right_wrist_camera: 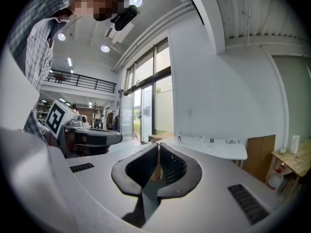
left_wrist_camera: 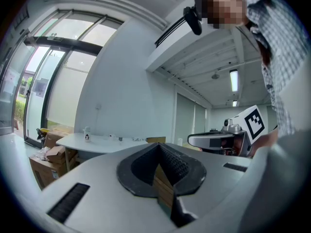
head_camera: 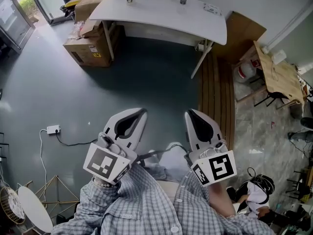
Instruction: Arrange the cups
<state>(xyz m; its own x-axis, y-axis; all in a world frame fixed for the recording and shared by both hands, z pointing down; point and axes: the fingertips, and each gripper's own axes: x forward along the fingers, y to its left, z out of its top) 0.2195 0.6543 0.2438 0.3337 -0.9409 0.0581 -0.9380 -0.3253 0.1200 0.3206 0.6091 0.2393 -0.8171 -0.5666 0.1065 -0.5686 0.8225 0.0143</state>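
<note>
- Cups are in neither grip: the left tongs (head_camera: 141, 112) and right tongs (head_camera: 190, 113) are each pressed together at the tips on nothing, held side by side close to the person's checked sleeves (head_camera: 146, 199)
- Bare grey floor (head_camera: 146, 77) lies beyond them
- At twelve o'clock, well apart from both tongs, the white desk (head_camera: 156, 16) carries a few small things (head_camera: 183, 1), likely the cups, though too small to be sure
- Cardboard boxes (head_camera: 90, 45) sit at eleven o'clock beside the desk
- Judgement: nothing is arranged yet; walk up square to the desk, spread one pair of tongs before reaching, and take one cup at a time by its wall
</note>
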